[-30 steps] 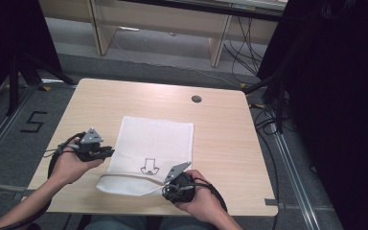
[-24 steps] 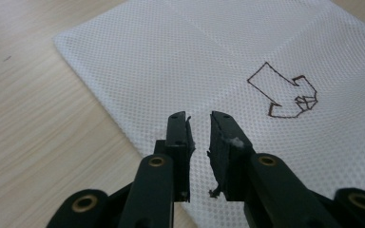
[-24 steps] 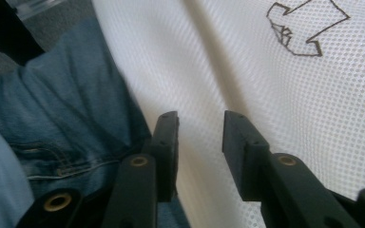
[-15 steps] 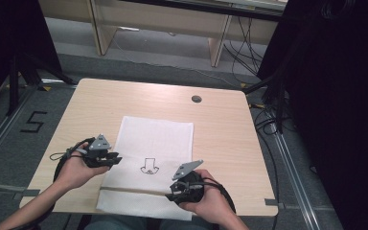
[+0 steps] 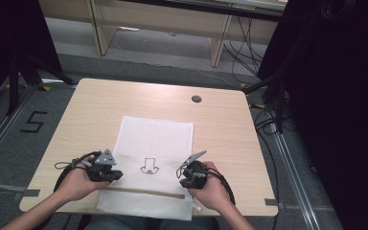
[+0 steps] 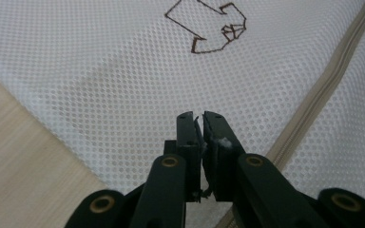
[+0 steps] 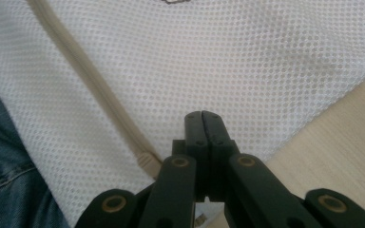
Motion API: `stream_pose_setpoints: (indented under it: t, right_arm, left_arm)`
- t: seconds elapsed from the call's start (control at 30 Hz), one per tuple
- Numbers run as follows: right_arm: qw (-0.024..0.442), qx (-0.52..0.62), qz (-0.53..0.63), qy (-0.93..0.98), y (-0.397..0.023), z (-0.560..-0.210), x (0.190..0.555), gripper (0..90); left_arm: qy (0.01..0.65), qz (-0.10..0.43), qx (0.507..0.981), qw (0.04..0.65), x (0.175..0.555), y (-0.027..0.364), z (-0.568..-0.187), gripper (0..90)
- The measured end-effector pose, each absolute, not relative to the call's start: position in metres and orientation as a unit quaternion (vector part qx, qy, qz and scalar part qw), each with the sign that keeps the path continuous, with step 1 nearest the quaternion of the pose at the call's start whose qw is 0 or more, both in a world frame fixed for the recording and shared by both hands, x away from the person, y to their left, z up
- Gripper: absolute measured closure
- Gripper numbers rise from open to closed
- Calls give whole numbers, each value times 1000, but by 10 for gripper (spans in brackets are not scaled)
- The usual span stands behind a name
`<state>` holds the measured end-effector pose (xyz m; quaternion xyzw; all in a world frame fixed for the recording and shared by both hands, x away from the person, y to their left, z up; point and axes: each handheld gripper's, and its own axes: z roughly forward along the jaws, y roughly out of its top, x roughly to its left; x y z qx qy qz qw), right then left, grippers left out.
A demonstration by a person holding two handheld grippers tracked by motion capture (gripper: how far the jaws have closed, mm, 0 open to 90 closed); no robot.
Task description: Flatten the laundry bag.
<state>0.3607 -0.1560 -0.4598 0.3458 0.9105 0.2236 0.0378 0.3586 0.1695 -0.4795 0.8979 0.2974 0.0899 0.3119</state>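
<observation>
1. The white mesh bag lies flat on the desk, its near end overhanging the desk's near edge.
2. Left gripper: jaws just closed, pinching mesh beside the zipper.
3. Right gripper: jaws just closed tight on mesh beside the zipper.
4. Risk: thin pinches could slip; uneven pulling may skew the bag.

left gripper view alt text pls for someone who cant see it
Black tongs, shut, hover over a white mesh bag on a pale wooden table. A brown outline drawing sits ahead and a beige zip runs along the right.
</observation>
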Motion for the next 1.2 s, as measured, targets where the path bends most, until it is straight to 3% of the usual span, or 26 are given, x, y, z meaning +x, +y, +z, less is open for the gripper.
stream_pose_setpoints:
  t: [0.53,1.2]
  right_arm:
    - [38,373,189,908,-156,-478,372,900]
    - [52,388,185,901,-173,-482,390,900]
  left_arm:
    - [272,86,920,267,365,155,-495,866]
    - [292,102,907,284,382,133,-498,865]
